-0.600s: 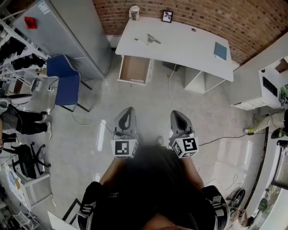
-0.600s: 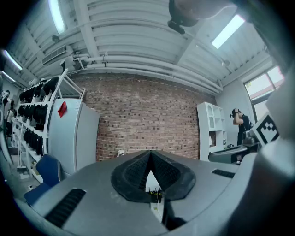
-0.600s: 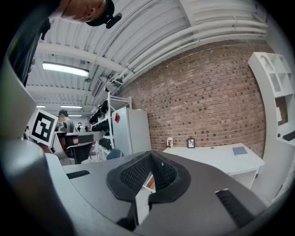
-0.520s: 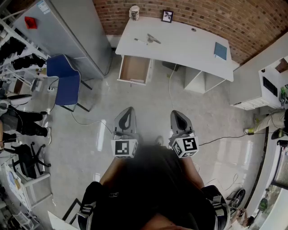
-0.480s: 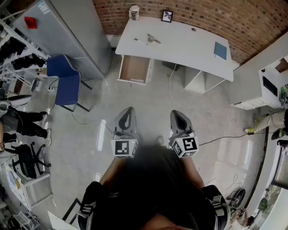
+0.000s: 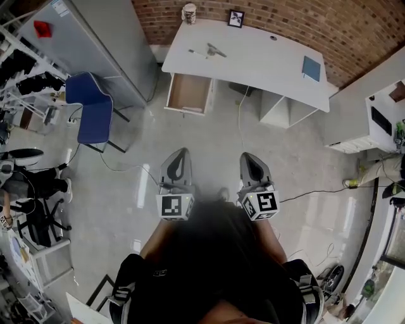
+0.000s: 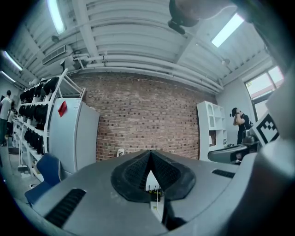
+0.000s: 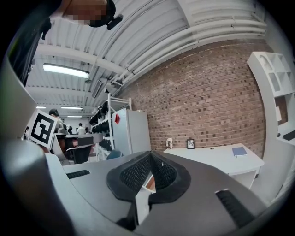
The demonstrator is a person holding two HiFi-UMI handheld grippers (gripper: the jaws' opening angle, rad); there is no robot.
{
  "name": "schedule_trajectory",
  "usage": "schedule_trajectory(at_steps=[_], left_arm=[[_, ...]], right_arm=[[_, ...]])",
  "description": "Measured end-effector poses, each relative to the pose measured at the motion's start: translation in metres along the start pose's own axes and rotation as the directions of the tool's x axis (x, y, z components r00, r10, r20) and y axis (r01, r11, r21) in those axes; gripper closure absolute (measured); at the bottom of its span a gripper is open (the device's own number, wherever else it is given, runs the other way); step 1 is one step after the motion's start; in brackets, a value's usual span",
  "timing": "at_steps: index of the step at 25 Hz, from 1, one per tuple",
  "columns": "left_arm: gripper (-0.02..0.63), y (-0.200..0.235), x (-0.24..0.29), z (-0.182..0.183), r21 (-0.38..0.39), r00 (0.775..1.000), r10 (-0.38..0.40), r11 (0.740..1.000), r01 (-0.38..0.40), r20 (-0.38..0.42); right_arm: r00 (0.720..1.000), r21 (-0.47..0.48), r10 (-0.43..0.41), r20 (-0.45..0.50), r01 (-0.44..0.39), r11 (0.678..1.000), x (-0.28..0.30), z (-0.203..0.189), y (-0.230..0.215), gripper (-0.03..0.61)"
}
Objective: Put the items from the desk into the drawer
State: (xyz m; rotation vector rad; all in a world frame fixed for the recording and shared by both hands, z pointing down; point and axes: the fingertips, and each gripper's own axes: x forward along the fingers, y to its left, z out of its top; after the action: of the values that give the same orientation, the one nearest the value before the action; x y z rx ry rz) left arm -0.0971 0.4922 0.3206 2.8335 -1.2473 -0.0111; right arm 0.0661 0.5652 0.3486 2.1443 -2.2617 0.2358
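The white desk (image 6: 253, 63) stands far ahead against the brick wall. On it lie a pale cup (image 6: 188, 12), a small framed picture (image 6: 236, 18), a grey tool with a pen-like piece (image 6: 209, 50) and a blue notebook (image 6: 310, 68). Under its left end the drawer (image 6: 188, 93) hangs open; its inside looks bare. My left gripper (image 6: 181, 153) and right gripper (image 6: 248, 157) are held side by side over the floor, well short of the desk. Both are shut with nothing between the jaws, as the left gripper (image 7: 150, 153) and right gripper (image 8: 150, 155) views confirm. The right gripper view also shows the desk (image 8: 216, 159) and notebook (image 8: 239, 150).
A blue chair (image 6: 95, 117) and a tall grey cabinet (image 6: 95, 44) stand left of the desk. A white shelf unit (image 6: 361, 120) is at the right. Cables (image 6: 239, 120) trail across the floor. A seated person (image 6: 31, 180) is at the far left.
The desk and drawer sit slightly higher in the head view, and the person at the left has shifted. Both grippers keep their places and stay shut.
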Motion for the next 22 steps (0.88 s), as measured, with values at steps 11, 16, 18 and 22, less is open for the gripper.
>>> schedule_trajectory(at_steps=[11,16,18,22], left_arm=[[0.617,-0.030,0.005,-0.005,0.002,1.000,0.028,1.000,-0.028,-0.012],[0.617,-0.048,0.008,-0.006,-0.002,0.998,0.056,0.998,-0.056,-0.016],[0.618,-0.053,0.008,-0.008,0.002,0.998,0.069,0.998,-0.069,-0.015],[0.618,-0.059,0.009,-0.010,0.001,0.995,0.095,0.996,-0.095,-0.020]], right_arm=[[0.999,-0.014,0.025,-0.028,-0.025,1.000,-0.014,-0.011,-0.027,0.570],[0.996,-0.009,0.067,-0.058,-0.068,0.998,-0.018,-0.021,-0.042,0.486],[0.995,-0.012,0.085,-0.060,-0.086,0.996,-0.019,-0.022,-0.048,0.486],[0.992,-0.014,0.105,-0.065,-0.106,0.994,-0.016,-0.025,-0.057,0.479]])
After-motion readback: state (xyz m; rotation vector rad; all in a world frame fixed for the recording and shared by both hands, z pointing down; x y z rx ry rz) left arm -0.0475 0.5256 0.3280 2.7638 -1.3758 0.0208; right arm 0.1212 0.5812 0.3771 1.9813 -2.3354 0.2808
